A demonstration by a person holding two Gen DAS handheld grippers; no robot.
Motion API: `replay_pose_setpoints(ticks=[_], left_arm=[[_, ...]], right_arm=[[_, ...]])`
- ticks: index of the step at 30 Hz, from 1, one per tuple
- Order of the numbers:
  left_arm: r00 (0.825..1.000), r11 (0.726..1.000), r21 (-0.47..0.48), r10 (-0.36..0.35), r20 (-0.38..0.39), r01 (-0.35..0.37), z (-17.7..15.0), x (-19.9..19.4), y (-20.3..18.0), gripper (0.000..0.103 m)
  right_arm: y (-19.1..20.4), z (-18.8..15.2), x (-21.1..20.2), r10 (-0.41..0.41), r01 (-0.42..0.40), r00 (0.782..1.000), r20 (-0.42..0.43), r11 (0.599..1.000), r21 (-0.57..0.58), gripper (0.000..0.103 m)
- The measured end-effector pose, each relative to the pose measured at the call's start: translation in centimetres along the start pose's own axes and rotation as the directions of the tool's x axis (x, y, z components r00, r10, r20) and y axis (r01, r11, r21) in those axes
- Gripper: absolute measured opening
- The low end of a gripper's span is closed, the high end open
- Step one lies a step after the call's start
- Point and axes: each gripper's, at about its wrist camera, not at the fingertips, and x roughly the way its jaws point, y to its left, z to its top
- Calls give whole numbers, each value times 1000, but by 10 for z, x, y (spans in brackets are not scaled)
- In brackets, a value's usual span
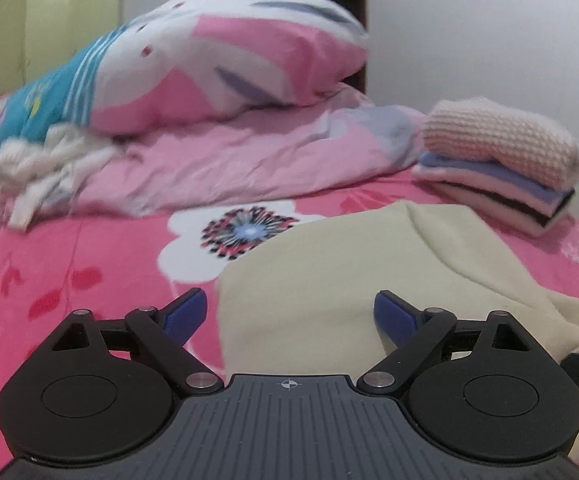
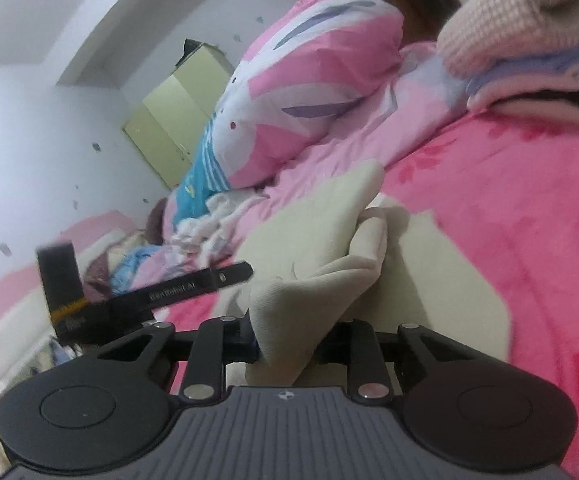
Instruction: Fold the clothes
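Note:
A cream garment (image 1: 321,280) lies on the pink flowered bedspread (image 1: 69,272). My left gripper (image 1: 291,312) hovers open just over the garment's near left corner, its blue pads spread wide with nothing between them. In the right wrist view my right gripper (image 2: 285,344) is shut on a bunched fold of the cream garment (image 2: 321,240), which rises from the jaws and drapes onward over the bed. The left gripper's black body (image 2: 161,292) shows at the left of that view.
A stack of folded clothes (image 1: 501,164) topped by a pink knit sits at the back right. A pink patterned pillow (image 1: 225,52) rests on a crumpled pink quilt (image 1: 225,160). A heap of white unfolded clothes (image 1: 37,168) lies at the left, and a pale green wardrobe (image 2: 173,128) stands by the wall.

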Motion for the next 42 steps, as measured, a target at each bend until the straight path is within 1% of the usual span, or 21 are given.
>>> replay_pose_setpoints(ticks=[2, 4, 8, 12, 15, 18, 21, 22, 23, 24, 27, 29, 30, 32, 34, 35, 37, 38, 39, 40, 42], left_arm=[[1000, 999, 40, -2, 11, 1, -2, 1, -11, 92], [1000, 997, 79, -4, 23, 2, -3, 2, -21, 92], [999, 995, 98, -13, 31, 10, -1, 5, -31, 92], [1000, 992, 123, -13, 20, 11, -6, 12, -40, 93], [1000, 983, 183, 5, 31, -10, -10, 13, -50, 96], [1000, 977, 213, 17, 24, -22, -12, 16, -55, 97], [1000, 973, 229, 23, 20, -27, -12, 17, -56, 97], [1000, 973, 231, 24, 18, -27, -12, 17, -57, 97], [1000, 972, 232, 24, 16, -28, -12, 17, -57, 97], [1000, 972, 234, 25, 14, -28, -12, 17, -57, 97], [1000, 973, 231, 22, 11, -24, -12, 18, -56, 97], [1000, 973, 228, 20, 11, -22, -12, 18, -56, 97], [1000, 974, 226, 19, 10, -21, -12, 18, -55, 97], [1000, 975, 223, 16, 10, -18, -12, 18, -55, 97], [1000, 976, 219, 14, 9, -16, -12, 18, -54, 97], [1000, 977, 214, 9, 10, -11, -11, 18, -53, 97], [1000, 981, 192, -12, 12, 10, -11, 17, -48, 97], [999, 986, 163, -33, 11, 31, -10, 15, -42, 97], [999, 990, 134, -53, 10, 51, -8, 13, -35, 97], [997, 992, 105, -73, 10, 72, -6, 10, -28, 96], [995, 995, 32, -99, 27, 98, -3, -4, -7, 96]], right_arm=[[-8, -3, -2, -17, 17, 1000, -1, 1000, 14, 24], [-12, -3, -5, -13, 13, 1000, 21, 1000, 21, 24], [-20, -2, -10, -13, 12, 998, 55, 1000, 24, 24], [-44, -18, -5, -43, 40, 998, 42, 996, 84, 23], [-58, -28, -7, -13, 2, 998, 67, 986, 167, 22], [-62, -28, -6, -3, -8, 998, 61, 985, 174, 22], [-72, -26, -15, 31, -39, 999, 39, 969, 244, 27], [-72, -25, -23, 13, -23, 999, 40, 970, 241, 35], [-71, -24, -32, -10, 0, 999, 43, 974, 228, 42], [-68, -22, -44, -46, 35, 998, 51, 980, 198, 43], [-53, -14, -75, -154, 145, 983, 102, 985, 94, 43], [-37, -3, -86, -190, 191, 969, 158, 982, 12, 43], [-28, 1, -89, -197, 206, 963, 183, 978, -29, 43], [-4, 9, -81, -154, 182, 968, 196, 974, -136, 42], [19, 8, -61, -109, 148, 981, 162, 956, -251, 41], [26, 4, -47, -108, 142, 986, 126, 942, -303, 40], [26, -7, -12, -147, 150, 988, 39, 911, -384, 39], [22, -13, 4, -174, 161, 985, 6, 897, -413, 37], [12, -19, 16, -214, 192, 977, -7, 888, -419, 37], [1, -22, 24, -228, 203, 974, -15, 892, -404, 38], [-18, -11, 21, -190, 173, 981, -35, 947, -271, 38]])
